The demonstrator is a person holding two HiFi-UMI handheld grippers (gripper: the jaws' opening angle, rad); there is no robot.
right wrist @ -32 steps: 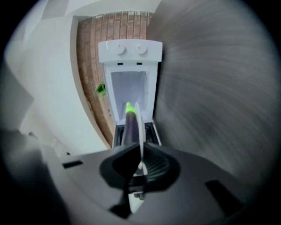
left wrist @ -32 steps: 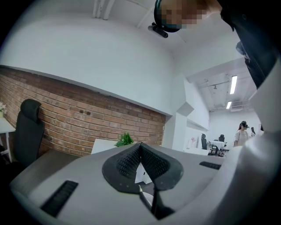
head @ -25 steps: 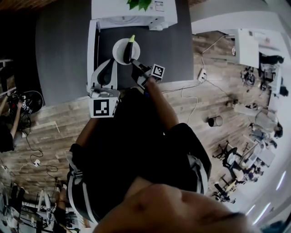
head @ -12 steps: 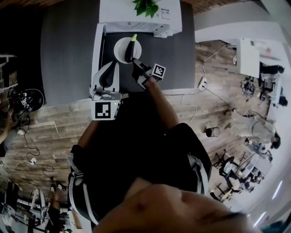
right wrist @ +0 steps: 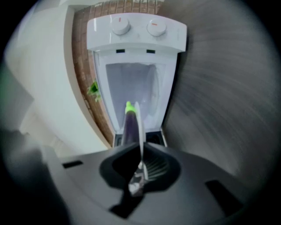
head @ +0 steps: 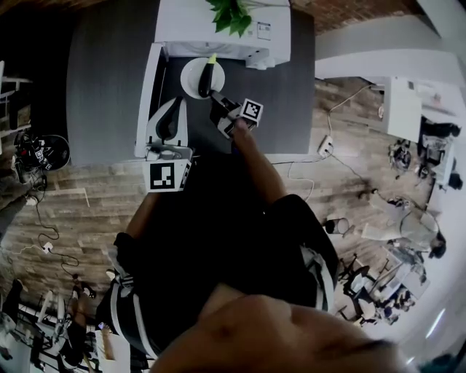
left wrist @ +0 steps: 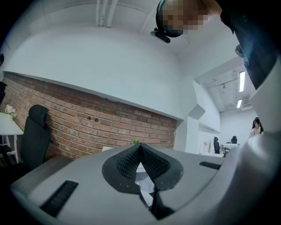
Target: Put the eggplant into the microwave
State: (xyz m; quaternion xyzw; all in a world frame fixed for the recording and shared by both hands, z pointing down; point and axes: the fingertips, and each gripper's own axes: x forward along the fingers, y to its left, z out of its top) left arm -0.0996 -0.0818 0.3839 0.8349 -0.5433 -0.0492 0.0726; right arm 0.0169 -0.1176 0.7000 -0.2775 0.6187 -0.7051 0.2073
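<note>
**Eggplant on a plate, held just short of the open microwave**

The left tongs (head: 177, 103) are clenched on nothing. In the left gripper view their ribbed pads (left wrist: 131, 159) meet at the tip, with only a brick wall beyond. They sit just beside the swung-open microwave door (head: 149, 87), to the left of the plate, and point the same way as the right tongs.

Ahead and slightly right of them is the white plate (head: 191, 73), with the eggplant (head: 204, 81) lying on it.

The right tongs (head: 214, 96) grip the near rim of that plate. In the right gripper view the plate (right wrist: 140, 127) is seen edge-on, running from between the closed jaws straight ahead. The eggplant (right wrist: 129, 127) lies against it.

The coming move turns on one relation. The eggplant is directly ahead of the right tongs and its long axis runs along their line. Its green stem end (right wrist: 128, 107) leads towards the open cavity of the microwave (right wrist: 136, 33), which stands just beyond the plate's far edge. The right hand is the nearer one and already carries the load, so a straight push forward looks like what remains. I cannot tell whether the plate rests on the grey table (head: 102, 87) or is held above it.

Counted: two tongs, one eggplant, one plate, one microwave with two knobs (right wrist: 120, 26), and one leafy plant (head: 231, 11) on top.
</note>
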